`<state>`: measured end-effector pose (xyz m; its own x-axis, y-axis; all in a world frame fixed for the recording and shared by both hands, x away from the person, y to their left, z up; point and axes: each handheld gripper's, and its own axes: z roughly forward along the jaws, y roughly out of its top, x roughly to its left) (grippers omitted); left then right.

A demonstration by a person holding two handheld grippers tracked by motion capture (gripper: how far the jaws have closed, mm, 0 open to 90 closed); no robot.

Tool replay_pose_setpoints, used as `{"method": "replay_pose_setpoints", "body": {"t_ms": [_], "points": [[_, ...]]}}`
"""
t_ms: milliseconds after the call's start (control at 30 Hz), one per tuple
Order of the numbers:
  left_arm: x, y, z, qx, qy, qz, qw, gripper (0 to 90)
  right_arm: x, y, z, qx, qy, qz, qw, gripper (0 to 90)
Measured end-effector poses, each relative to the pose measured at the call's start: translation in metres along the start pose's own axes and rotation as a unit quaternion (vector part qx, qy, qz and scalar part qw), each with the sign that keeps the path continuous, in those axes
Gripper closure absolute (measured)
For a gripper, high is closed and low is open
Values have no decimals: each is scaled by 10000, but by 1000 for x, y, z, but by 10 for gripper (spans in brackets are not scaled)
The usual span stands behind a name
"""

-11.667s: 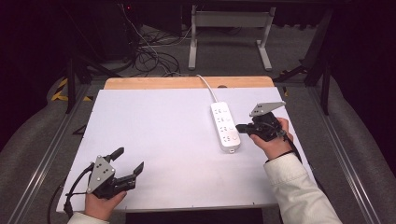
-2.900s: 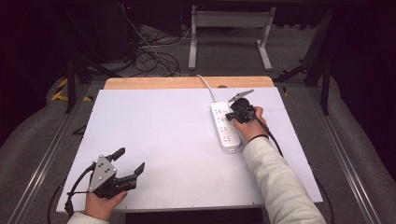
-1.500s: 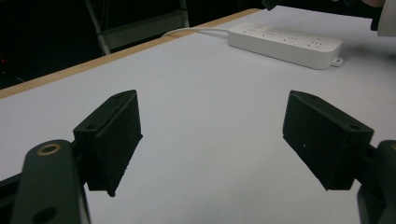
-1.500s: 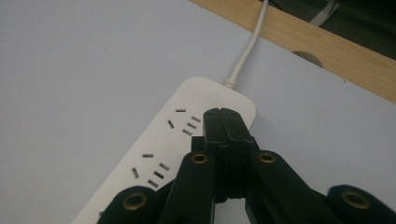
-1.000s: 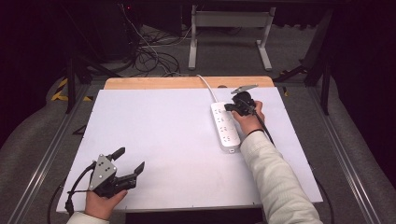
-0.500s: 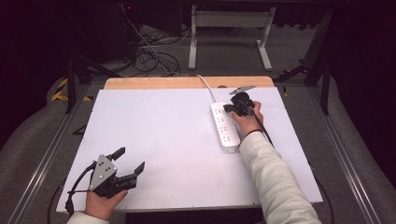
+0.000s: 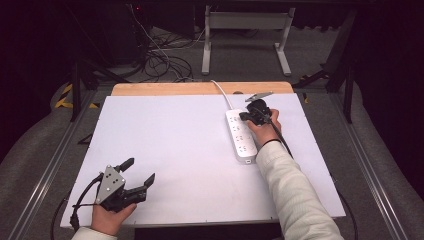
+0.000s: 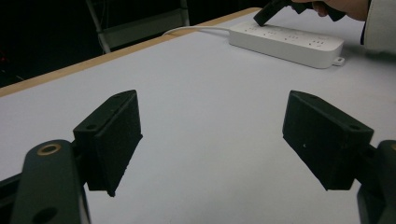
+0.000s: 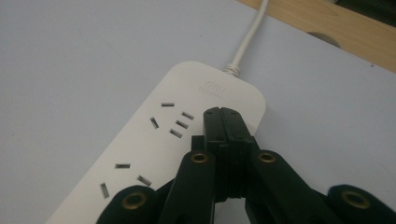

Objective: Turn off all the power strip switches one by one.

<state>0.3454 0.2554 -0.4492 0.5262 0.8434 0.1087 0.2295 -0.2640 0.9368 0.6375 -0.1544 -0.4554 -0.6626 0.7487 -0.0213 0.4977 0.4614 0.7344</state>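
progress: looks like the pressing part is right in the middle — the right gripper [image 7: 243, 116] is down at the far end of the white power strip [image 7: 241, 136], the end where the cord [image 7: 221, 93] comes in. My guess is it's going for a switch or button there, but I can't make out any button, so no idea if it's been pushed yet.
left to do: probably lift off and pull back — nothing is plugged in, all the sockets I can see are bare.
right jaws: pressed together with nothing between them, tips [image 9: 226, 122] on or just above the strip's top face, just right of the farthest socket group.
left jaws: the left gripper [image 7: 139, 177] sits at the near-left corner of the table [image 7: 165, 130], spread wide, holding nothing — well apart from the strip.
where the strip is: right half of the table, lying lengthwise near-to-far, flat on the white surface.
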Motion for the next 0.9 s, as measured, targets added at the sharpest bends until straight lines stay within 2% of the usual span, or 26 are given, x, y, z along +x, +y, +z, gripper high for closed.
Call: {"method": "replay_pose_setpoints", "body": {"t_ms": [267,367,467,700,900], "points": [[0,0,0,5,-13,4,10000,199,3,0,0,-9,-92,-58,9999,900],[0,0,0,10,-25,28,10000,199,4,0,2,-54,33,-52,10000,900],[-1,0,0,-3,-22,12,10000,199,9,2,3,-29,-131,-171,9998,900],[0,0,-1,-1,-38,30,10000,199,5,1,2,-10,-96,-5,10000,900],[0,0,0,6,-32,52,10000,199,6,0,3,9,-126,-33,9999,900]]}}
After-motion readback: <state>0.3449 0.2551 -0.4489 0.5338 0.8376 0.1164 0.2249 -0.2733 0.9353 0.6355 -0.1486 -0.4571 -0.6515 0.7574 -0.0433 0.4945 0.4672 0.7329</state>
